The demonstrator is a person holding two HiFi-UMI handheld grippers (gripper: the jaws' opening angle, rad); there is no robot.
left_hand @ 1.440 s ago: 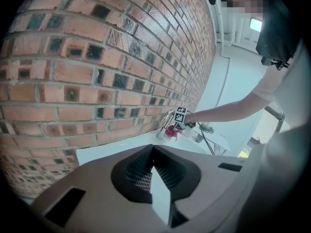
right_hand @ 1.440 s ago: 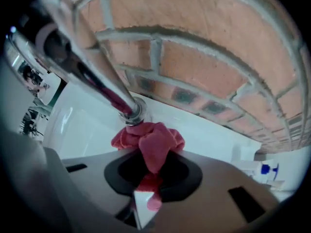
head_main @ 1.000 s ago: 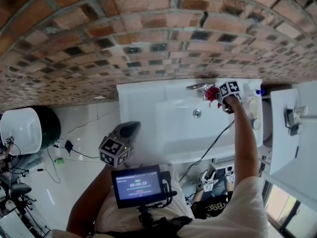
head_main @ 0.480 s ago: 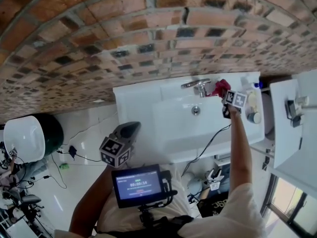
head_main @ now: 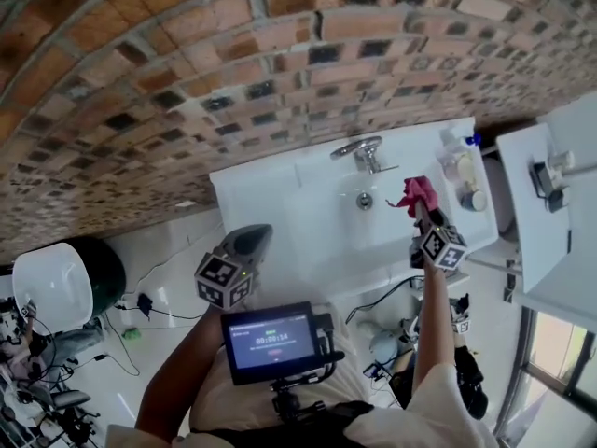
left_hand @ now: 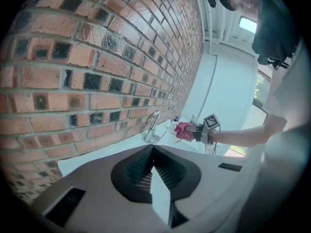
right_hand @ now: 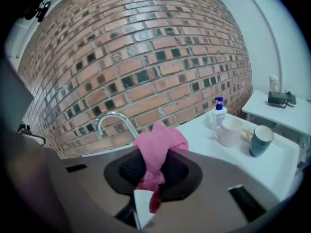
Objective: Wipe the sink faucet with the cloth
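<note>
The right gripper (head_main: 419, 215) pinches the pink cloth (head_main: 417, 192) by the sink's (head_main: 270, 199) right edge, apart from the faucet (head_main: 362, 150), so no wiping is under way. The left gripper (head_main: 250, 241) is pressed together, empty

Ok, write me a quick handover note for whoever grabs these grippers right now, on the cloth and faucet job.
Right gripper: shut on the pink cloth, held over the basin of the sink, apart from the faucet.
Left gripper: shut, empty, held back near the sink's left front corner.
Done: cloth in hand; a second ago it was up at the faucet and has since been pulled back.
Left: cannot tell whether the wipe is finished; probably give the faucet another pass.
</note>
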